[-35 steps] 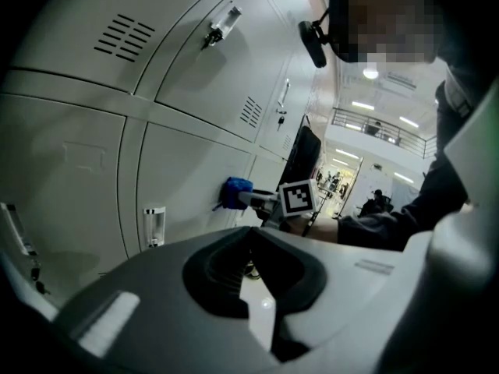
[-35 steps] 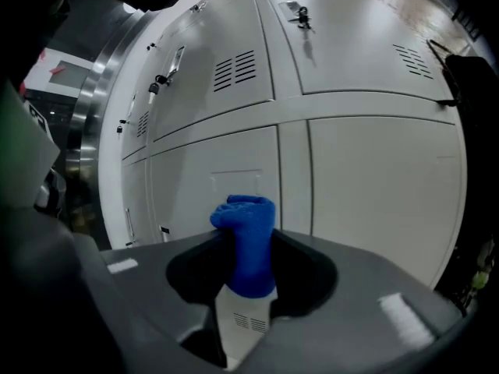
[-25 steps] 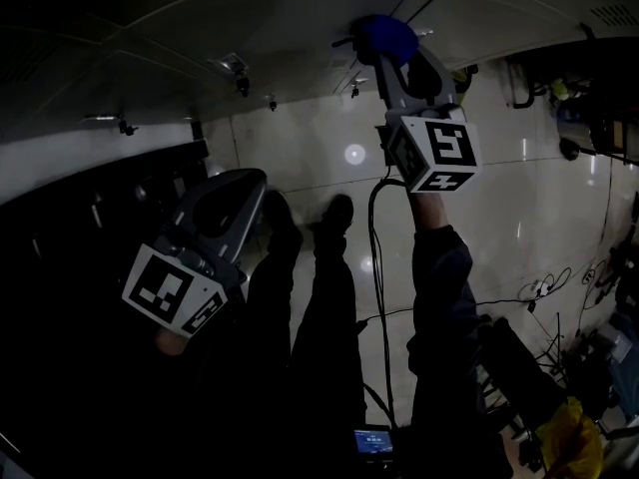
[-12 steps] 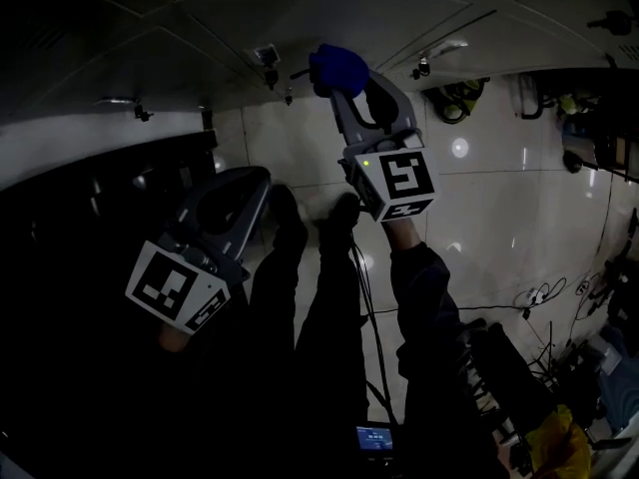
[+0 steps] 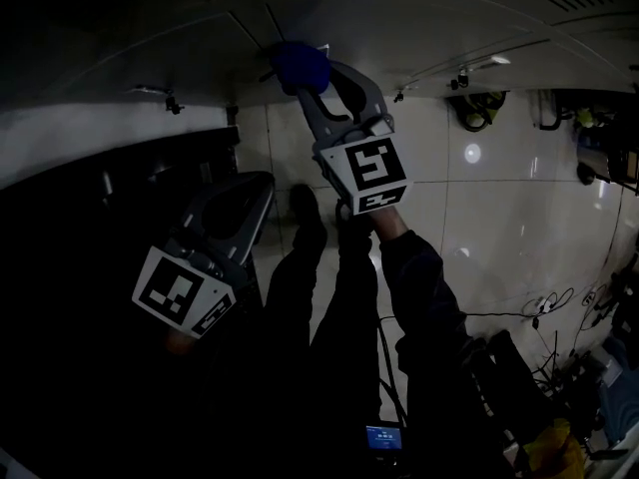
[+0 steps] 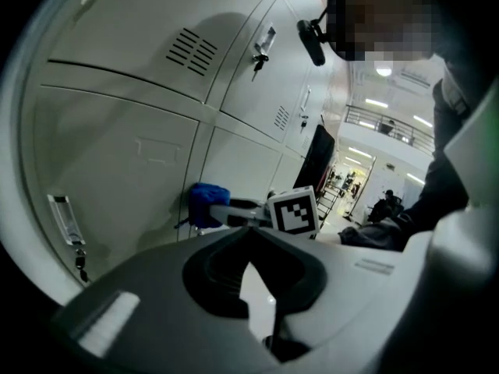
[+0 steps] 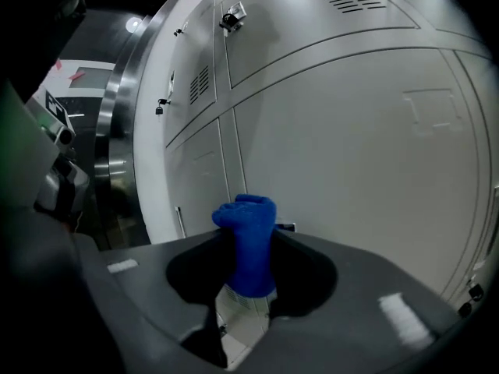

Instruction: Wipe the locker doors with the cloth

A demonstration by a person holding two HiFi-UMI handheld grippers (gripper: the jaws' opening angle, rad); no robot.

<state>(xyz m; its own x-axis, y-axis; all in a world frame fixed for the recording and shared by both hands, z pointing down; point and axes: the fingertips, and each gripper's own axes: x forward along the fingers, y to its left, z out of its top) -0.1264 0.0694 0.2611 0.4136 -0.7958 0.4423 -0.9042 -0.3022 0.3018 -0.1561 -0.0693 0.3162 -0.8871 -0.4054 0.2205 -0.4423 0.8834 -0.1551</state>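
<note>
My right gripper [image 5: 308, 86] is raised against the grey locker doors [image 5: 399, 18] and is shut on a bunched blue cloth [image 5: 298, 63]. In the right gripper view the blue cloth [image 7: 248, 216] stands up between the two jaws of the right gripper [image 7: 246, 244], close to a seam between locker doors [image 7: 351, 131]. My left gripper [image 5: 243, 190] hangs lower at the left with nothing in it. Seen from the left gripper [image 6: 249, 232], the jaws meet at the tips, and beyond them the cloth [image 6: 207, 203] presses on a door [image 6: 132, 131].
Keys hang from locks [image 6: 76, 244] on several doors, and vent slots [image 7: 355, 0] sit near the door tops. A dark panel [image 5: 100, 198] stands at the left. The person's legs [image 5: 319, 297] are over glossy floor tiles, with cables [image 5: 544, 302] and gear at lower right.
The right gripper has swept the blue cloth leftward across the locker doors. The left gripper has stayed almost where it was.
</note>
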